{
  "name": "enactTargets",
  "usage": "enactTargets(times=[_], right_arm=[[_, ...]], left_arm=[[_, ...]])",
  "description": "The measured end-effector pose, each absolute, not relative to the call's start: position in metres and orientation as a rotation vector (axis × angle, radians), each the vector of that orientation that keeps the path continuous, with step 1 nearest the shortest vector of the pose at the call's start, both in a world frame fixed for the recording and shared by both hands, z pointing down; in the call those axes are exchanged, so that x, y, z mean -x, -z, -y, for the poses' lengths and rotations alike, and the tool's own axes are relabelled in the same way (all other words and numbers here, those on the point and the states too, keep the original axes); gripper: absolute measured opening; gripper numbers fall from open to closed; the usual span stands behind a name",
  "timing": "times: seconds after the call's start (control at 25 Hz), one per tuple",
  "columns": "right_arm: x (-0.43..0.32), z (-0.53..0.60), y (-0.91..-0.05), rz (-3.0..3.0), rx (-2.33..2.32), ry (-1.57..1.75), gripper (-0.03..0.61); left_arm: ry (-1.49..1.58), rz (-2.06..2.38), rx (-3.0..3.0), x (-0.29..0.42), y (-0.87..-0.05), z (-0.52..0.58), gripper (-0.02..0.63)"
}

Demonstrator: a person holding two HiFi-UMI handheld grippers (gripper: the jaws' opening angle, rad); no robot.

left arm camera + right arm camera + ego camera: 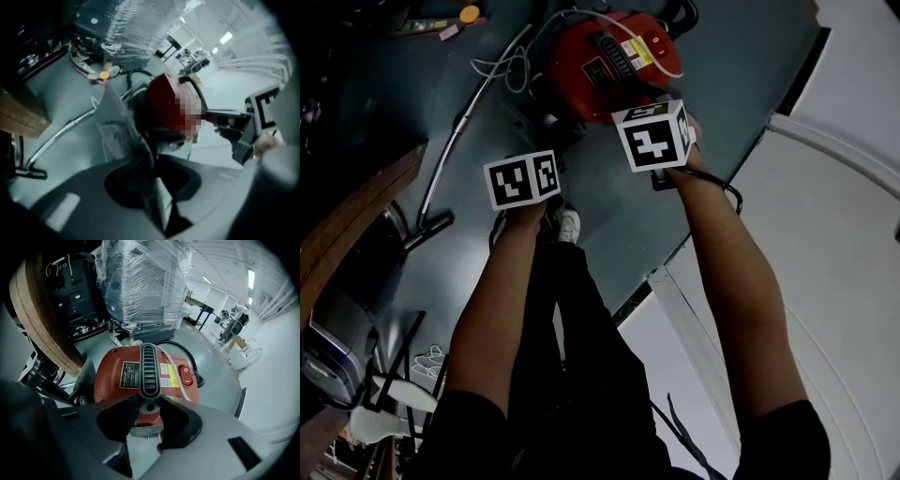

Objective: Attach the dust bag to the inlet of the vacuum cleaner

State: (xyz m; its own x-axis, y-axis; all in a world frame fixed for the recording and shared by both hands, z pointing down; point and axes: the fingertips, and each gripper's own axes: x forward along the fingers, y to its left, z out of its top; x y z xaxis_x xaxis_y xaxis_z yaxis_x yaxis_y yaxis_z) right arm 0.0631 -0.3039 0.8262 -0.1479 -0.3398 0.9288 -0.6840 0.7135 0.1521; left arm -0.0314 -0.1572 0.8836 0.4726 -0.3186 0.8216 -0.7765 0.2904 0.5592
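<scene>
both bare forearms reach out and steeply down, side by side, toward the red vacuum cleaner (609,56) on the grey floor (741,84). the left tool (152,161) looks pinched on the edge of the pale dust bag (117,126), though that view is blurred; the bag stands up from the jaws, just beside the vacuum's body. the right tool (151,401) is clamped on the near end of the vacuum's black handle (149,371).

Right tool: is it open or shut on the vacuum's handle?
Shut. In the right gripper view the right tool clamps both sides of the black handle atop the red vacuum cleaner.
</scene>
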Motion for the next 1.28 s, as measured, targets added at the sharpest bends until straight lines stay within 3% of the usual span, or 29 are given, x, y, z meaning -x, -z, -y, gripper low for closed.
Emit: enactTargets(times=[0.2,0.32,0.44,0.48,0.52,0.56,0.6,0.88,1.28], right_arm=[[-0.063,0.302,-0.826,1.784,-0.863,-0.468,0.134],[-0.059,0.304,-0.819,1.858,-0.927,-0.668,0.14],[-0.061,0.303,-0.808,1.898,-0.973,-0.622,0.141],[-0.062,0.299,-0.801,1.897,-0.991,-0.592,0.14],[-0.063,0.293,-0.795,1.898,-1.011,-0.577,0.113],[-0.063,0.287,-0.789,1.902,-1.029,-0.577,0.025],[-0.062,0.28,-0.784,1.91,-1.043,-0.592,0.0],[-0.044,0.244,-0.721,1.996,-1.108,-0.76,-0.002],[-0.033,0.228,-0.515,2.143,-1.24,-0.729,-0.002]], left_arm=[[-0.409,1.097,-1.351,0.027,-0.88,0.156,0.115],[-0.292,1.101,-1.364,0.03,-0.87,0.159,0.171],[-0.305,1.21,-1.419,0.053,-0.852,0.168,0.209],[-0.329,1.262,-1.43,0.064,-0.845,0.17,0.196],[-0.352,1.314,-1.437,0.075,-0.838,0.172,0.135],[-0.372,1.363,-1.446,0.085,-0.831,0.174,0.049],[-0.388,1.406,-1.459,0.093,-0.823,0.177,0.002],[-0.347,1.548,-1.569,0.099,-0.746,0.19,0.0],[-0.331,1.562,-1.654,0.077,-0.542,0.187,0.0]])
